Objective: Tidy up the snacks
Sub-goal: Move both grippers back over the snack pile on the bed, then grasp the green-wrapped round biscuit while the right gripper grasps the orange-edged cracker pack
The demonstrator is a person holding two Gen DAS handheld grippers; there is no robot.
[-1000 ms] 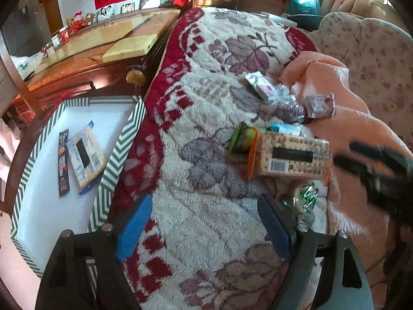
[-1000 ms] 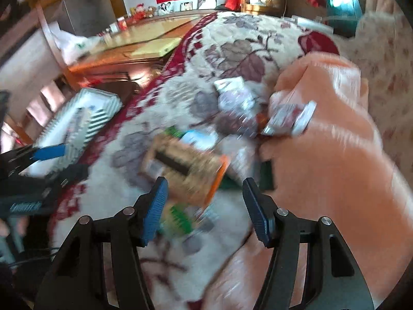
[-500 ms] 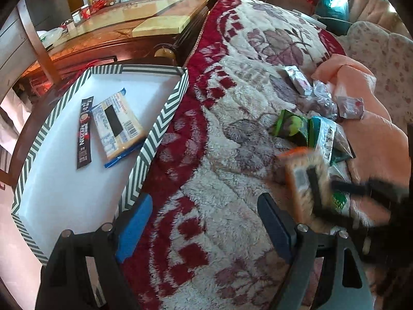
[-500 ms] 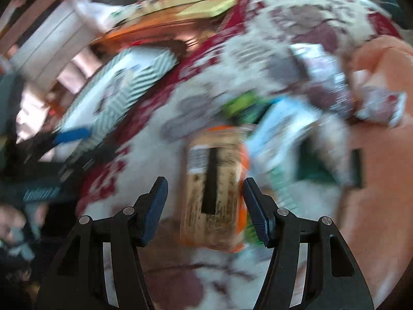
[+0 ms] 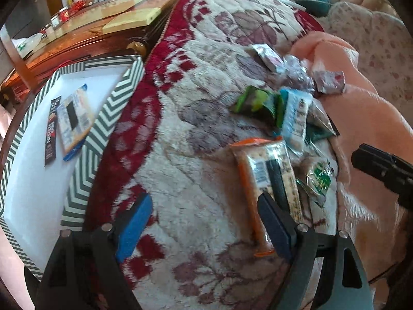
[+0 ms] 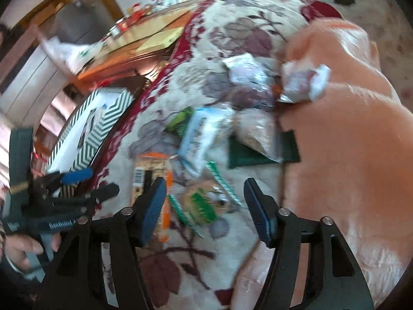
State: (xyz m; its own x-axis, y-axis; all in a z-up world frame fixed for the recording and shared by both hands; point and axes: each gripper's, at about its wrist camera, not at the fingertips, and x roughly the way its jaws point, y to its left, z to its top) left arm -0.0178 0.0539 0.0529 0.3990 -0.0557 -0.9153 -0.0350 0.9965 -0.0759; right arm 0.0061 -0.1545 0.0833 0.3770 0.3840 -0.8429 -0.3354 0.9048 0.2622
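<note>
A long orange-edged cracker pack [image 5: 268, 180] lies lengthwise on the flowered blanket [image 5: 196, 134], just beside the right finger of my left gripper [image 5: 204, 222], which is open over bare blanket. In the right wrist view the same cracker pack [image 6: 151, 166] lies left of my right gripper [image 6: 205, 206]. That gripper's jaws are opening, and a small green-and-white packet [image 6: 204, 204] lies on the blanket between them, untouched. More snack packets [image 5: 291, 113] are heaped beyond. A zigzag-rimmed white box [image 5: 103, 118] at the left holds a blue-white packet [image 5: 73, 121] and a dark stick sachet [image 5: 50, 131].
A peach blanket [image 6: 335, 134] is bunched to the right of the snacks. Behind the box stands a wooden table [image 5: 85, 33] with small items. In the right wrist view a hand [image 6: 23, 250] holds the left gripper [image 6: 77, 183] near the box.
The right gripper brought the cracker pack nearer and turned it lengthwise, then let it go and shifted right over the small green packet. The left gripper sank a little toward the blanket.
</note>
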